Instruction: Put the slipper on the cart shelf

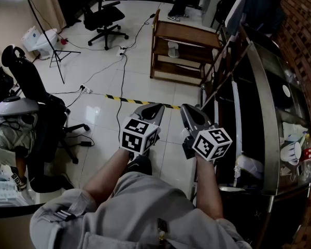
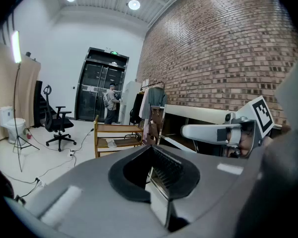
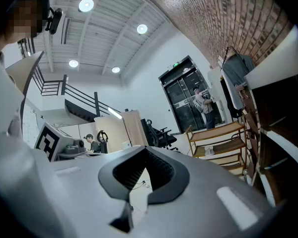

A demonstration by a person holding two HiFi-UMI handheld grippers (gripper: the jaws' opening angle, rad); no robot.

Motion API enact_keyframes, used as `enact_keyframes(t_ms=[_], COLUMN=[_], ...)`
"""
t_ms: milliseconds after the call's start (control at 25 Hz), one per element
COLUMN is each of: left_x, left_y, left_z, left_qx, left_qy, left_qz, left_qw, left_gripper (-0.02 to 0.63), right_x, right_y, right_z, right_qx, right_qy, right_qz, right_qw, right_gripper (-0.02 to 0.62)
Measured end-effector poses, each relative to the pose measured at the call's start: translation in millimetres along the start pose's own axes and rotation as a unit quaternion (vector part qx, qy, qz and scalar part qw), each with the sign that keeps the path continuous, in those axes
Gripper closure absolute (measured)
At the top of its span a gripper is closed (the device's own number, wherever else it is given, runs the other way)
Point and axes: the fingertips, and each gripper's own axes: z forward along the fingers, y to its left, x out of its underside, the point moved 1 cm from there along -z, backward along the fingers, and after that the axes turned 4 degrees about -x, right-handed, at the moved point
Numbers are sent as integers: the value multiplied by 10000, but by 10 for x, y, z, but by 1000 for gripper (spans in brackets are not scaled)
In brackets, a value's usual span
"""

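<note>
White tiled floor [image 1: 140, 82]; brick wall [image 2: 228, 48] along right side. Wooden cart [image 1: 189, 33] stands beyond yellow-black floor tape [image 1: 140, 101]. Pale slipper [image 1: 173, 49] lies on cart's middle shelf, well apart from both tools. Left tool [image 1: 153, 107] and right tool [image 1: 185, 108] held side by side above floor, pointing toward cart. Each tool's jaws closed together, nothing between them. Office chair [image 1: 104, 18] at far left.

Clear floor [image 1: 145, 82] ahead of the jaws, furniture to their right.
Tiles run open to the wooden cart [image 1: 189, 33] straight ahead; a steel counter [image 1: 267, 102] stands close beside the right jaws.
</note>
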Motion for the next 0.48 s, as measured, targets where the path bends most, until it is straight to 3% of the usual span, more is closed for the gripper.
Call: enact_keyframes(t_ms=[480], left_x=[-395], left_y=[995], left_z=[1177], left_qx=[147], left_qy=[160], left_qz=[-143], left_qw=[9997], left_gripper=[598], right_x=[-311], right_y=[-966], right_z=[1235], right_qx=[202], right_qy=[137], right_qz=[82], right_qw=[9997], right_gripper=[597])
